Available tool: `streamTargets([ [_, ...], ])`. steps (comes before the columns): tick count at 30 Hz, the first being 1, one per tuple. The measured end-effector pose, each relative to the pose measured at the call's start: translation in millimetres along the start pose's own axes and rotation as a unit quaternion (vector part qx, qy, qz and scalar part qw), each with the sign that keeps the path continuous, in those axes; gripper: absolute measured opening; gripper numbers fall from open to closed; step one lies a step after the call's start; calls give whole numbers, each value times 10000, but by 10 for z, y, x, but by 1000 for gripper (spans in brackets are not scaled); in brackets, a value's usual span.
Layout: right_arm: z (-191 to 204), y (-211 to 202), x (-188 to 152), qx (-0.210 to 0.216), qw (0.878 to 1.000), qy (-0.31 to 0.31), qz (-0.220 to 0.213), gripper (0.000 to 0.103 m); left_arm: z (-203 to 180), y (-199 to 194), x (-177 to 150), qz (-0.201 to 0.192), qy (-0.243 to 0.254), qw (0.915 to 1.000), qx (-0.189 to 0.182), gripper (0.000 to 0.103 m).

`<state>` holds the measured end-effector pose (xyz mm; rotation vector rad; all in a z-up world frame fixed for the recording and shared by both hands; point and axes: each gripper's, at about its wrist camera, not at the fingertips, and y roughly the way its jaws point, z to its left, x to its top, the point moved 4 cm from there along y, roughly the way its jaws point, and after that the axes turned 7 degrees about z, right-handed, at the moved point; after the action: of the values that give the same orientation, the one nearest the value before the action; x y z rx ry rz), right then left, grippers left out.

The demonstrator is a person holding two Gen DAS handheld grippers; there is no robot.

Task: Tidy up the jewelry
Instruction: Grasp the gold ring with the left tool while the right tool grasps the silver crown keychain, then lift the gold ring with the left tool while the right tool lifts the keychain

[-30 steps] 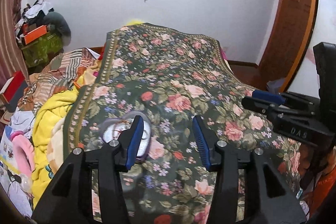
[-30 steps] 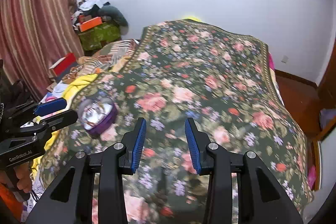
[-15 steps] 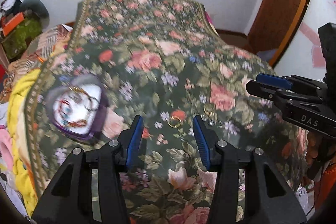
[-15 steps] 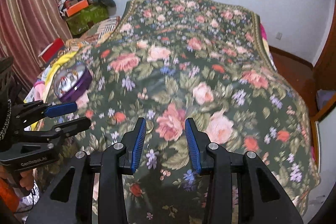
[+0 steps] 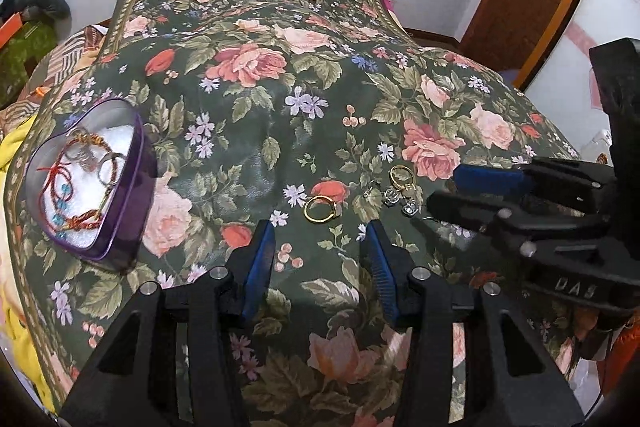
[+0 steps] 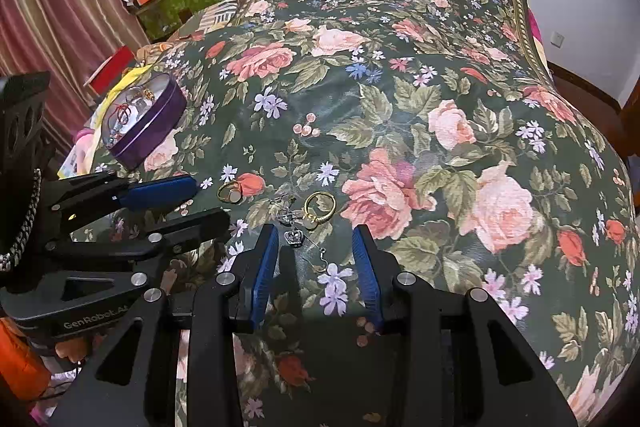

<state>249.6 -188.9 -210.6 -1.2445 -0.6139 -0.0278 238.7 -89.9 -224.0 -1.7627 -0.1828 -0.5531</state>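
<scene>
light: soft, even indoor, fairly bright | shadows: faint, under the left gripper (image 5: 322, 247) and right gripper (image 6: 316, 251) near 6 o'clock | glare: pale sheen on the floral bedspread (image 5: 256, 163) at centre | blur: slight smear on nearby rings | distortion: strong fisheye bowing, black vignette in the corners, 1 to 11 o'clock

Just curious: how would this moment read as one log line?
left gripper: open, above gold ring | right gripper: open, near silver earrings | purple heart-shaped tin: holds bracelets
</scene>
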Motion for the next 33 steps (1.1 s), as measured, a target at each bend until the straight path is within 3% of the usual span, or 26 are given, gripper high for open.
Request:
streamTargets([
  [6,64,80,-18,-42,9999,-95,103,35,8,94,55,33,-77,9997,-236,36],
  [12,88,130,-14,-78,9997,-167,154,31,26,145,72,43,-115,9997,-225,28],
  [17,110,153,-13,-114,9996,-215,169,20,123,151,75,38,-347,9991,-222,3],
  [21,129,169,-14,-124,9994,-281,180,11,153,135,61,40,-449,9986,-286,1],
  [30,113,143,-14,-111,9996,-227,113,7,47,-2,-36,3,-148,9998,-115,1],
  [33,94,119,-7,-136,9997,-198,86,7,11,-38,-44,29,37,10000,34,10],
])
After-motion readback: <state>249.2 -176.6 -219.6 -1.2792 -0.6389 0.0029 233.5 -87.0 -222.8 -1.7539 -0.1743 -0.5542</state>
